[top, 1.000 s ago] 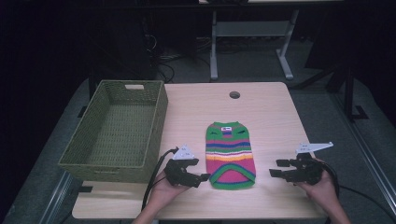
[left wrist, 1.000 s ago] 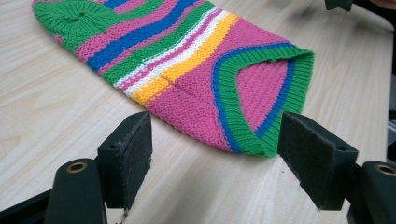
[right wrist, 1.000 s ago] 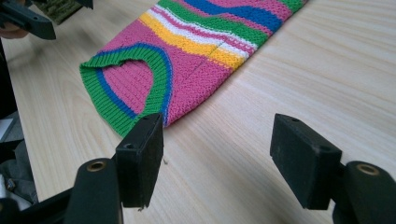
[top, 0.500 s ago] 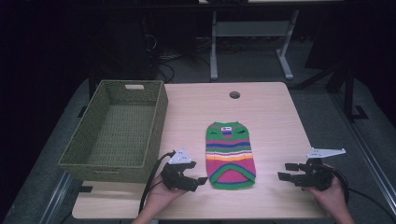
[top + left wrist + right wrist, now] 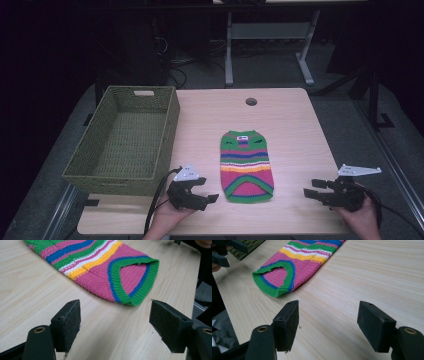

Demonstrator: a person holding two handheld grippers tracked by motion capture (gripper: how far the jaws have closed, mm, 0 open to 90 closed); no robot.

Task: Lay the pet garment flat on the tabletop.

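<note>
Two grippers, left (image 5: 212,198) and right (image 5: 309,192), flanked the sweater (image 5: 246,166), jaws wide, empty; high view added a basket (image 5: 125,140) left of it.

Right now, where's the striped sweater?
In the high view, the striped sweater lies flat on the table, right of the green basket, between the left gripper and right gripper.

The small knitted striped sweater (image 5: 246,167) runs green at the far collar, then blue, pink, white and yellow bands, then pink with a green-and-blue hem nearest. The woven rectangular basket (image 5: 125,142) at left is olive green. The wooden counter (image 5: 290,125) is pale beige, with faint grain.
</note>
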